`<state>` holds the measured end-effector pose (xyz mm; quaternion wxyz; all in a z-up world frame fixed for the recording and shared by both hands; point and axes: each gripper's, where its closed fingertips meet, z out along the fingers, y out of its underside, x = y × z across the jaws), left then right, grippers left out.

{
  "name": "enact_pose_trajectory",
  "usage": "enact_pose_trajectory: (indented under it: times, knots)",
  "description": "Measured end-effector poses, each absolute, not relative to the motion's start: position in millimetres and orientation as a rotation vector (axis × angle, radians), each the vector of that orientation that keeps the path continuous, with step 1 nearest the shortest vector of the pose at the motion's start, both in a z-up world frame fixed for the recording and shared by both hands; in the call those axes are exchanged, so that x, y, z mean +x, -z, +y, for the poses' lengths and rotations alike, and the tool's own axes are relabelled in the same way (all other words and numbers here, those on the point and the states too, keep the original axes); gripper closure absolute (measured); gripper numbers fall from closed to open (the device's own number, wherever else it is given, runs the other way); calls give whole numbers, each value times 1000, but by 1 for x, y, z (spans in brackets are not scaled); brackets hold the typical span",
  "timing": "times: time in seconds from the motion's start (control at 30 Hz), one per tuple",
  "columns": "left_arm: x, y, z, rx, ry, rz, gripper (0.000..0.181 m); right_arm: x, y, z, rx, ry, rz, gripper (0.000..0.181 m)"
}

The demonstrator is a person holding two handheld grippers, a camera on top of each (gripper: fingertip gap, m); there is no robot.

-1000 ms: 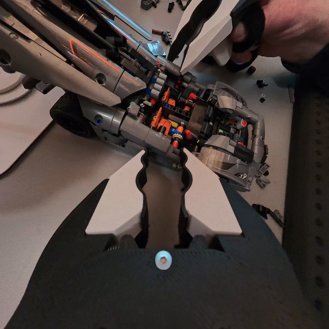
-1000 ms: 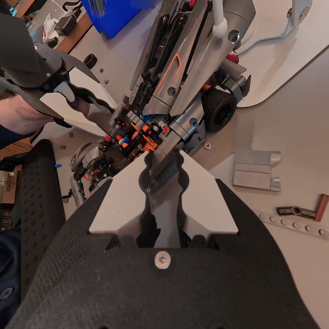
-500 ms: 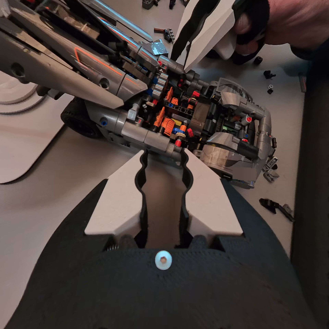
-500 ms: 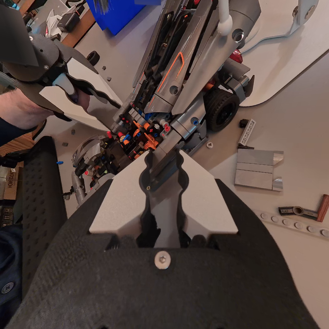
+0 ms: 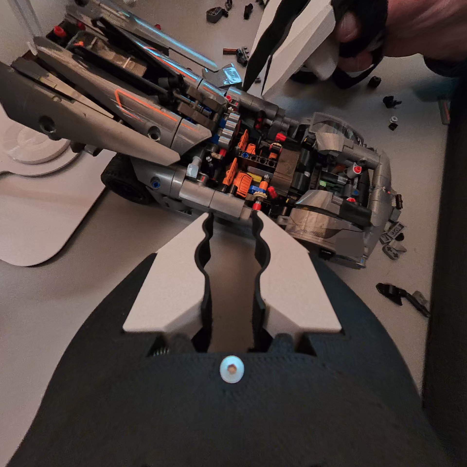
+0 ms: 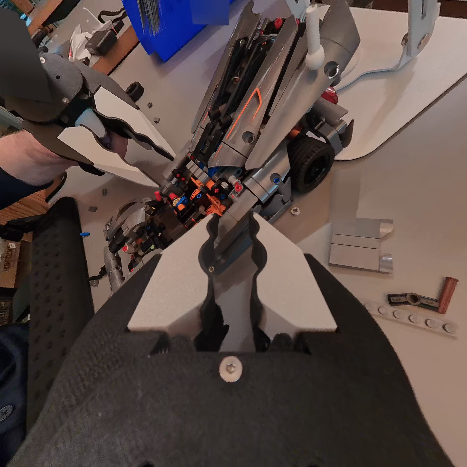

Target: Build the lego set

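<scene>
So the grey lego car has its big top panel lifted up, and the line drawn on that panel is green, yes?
Not quite. The lego car does have its top panel lifted up, but the line on it is orange, not green. The right wrist view shows this clearly, and the left wrist view agrees.

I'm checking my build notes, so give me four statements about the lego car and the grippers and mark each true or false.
1. Orange parts show inside the lego car. True.
2. The left gripper holds a loose brick. False: its jaws are open and empty, tips at the car's grey side.
3. A black wheel is fitted on the car. True.
4. The flat grey panel lies on the car's roof. False: it lies on the table beside the car.
</scene>
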<state>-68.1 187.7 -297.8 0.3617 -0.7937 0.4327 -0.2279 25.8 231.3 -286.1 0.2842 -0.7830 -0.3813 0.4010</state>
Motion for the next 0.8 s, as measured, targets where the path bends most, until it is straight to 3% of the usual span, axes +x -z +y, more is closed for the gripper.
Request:
enact_pose_trajectory:
  times: [0.4, 0.8]
  knots:
    - [-87, 271, 188, -2035, 515, 1098, 146, 43, 262, 234, -2005, -1056, -1010, 158]
    - [-60, 271, 151, -1999, 416, 1327, 151, 32, 260, 213, -1919, -1021, -1178, 164]
